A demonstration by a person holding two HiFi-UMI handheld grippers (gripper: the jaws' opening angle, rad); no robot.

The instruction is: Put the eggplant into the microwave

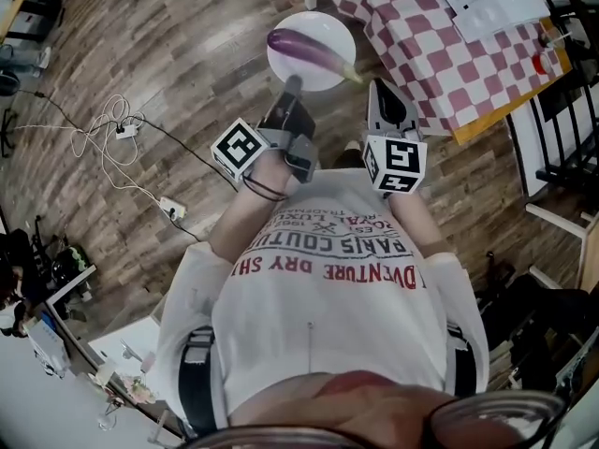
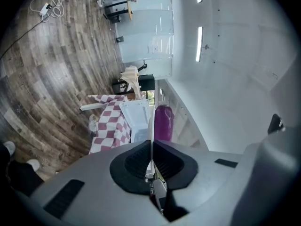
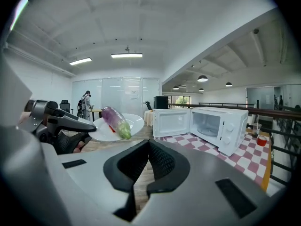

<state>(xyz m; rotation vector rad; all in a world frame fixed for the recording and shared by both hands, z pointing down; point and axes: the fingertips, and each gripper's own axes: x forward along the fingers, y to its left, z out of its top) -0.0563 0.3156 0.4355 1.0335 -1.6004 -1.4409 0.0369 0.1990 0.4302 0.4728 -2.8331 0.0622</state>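
Note:
A purple eggplant (image 1: 304, 47) with a green stem end lies on a white plate (image 1: 323, 26). My left gripper (image 1: 292, 84) is shut on the plate's near rim and holds it level in the air, just short of the table. In the left gripper view the plate (image 2: 151, 126) shows edge-on between the jaws, with the eggplant (image 2: 163, 121) above it. My right gripper (image 1: 379, 84) is shut on nothing beside it. From the right gripper view (image 3: 148, 142) the white microwave (image 3: 218, 126) stands on the checked table with its door (image 3: 171, 122) swung open, and the eggplant (image 3: 115, 120) is to its left.
The table (image 1: 440, 54) with a red-and-white checked cloth is ahead on the right, and a red cup (image 3: 262, 139) sits near its far edge. Cables and a power strip (image 1: 168, 209) lie on the wooden floor to the left. Black railings (image 1: 566, 92) stand to the right.

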